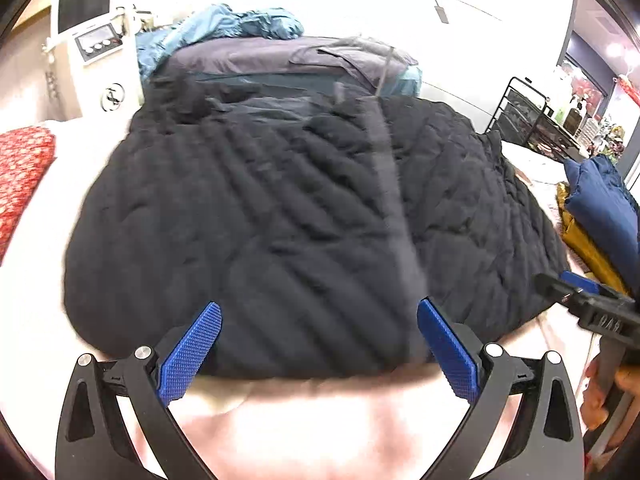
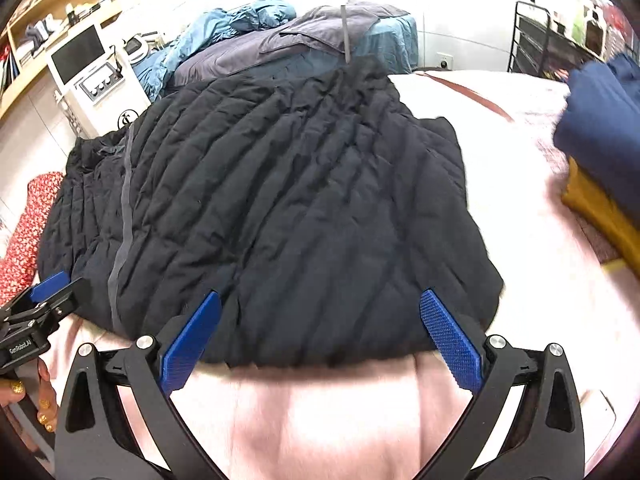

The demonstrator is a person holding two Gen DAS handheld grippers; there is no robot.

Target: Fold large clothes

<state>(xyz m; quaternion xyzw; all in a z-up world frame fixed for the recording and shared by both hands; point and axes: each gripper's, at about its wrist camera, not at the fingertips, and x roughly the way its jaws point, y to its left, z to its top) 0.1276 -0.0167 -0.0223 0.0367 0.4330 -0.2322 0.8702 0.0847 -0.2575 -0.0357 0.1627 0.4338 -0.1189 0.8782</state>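
Note:
A large black quilted jacket (image 1: 280,220) lies spread flat on a pale pink bed cover (image 1: 312,420), with a grey zipper strip running down it. It also shows in the right wrist view (image 2: 288,208). My left gripper (image 1: 318,340) is open and empty, hovering over the jacket's near hem. My right gripper (image 2: 320,328) is open and empty over the near hem further right. The right gripper also shows at the right edge of the left wrist view (image 1: 588,300); the left gripper shows at the left edge of the right wrist view (image 2: 48,292).
Grey and teal-blue garments (image 2: 304,36) are piled behind the jacket. A folded navy garment on a mustard one (image 2: 600,152) sits at the right. A red patterned cloth (image 1: 20,176) lies left. A white machine with a screen (image 1: 88,40) and a black rack (image 2: 536,40) stand beyond the bed.

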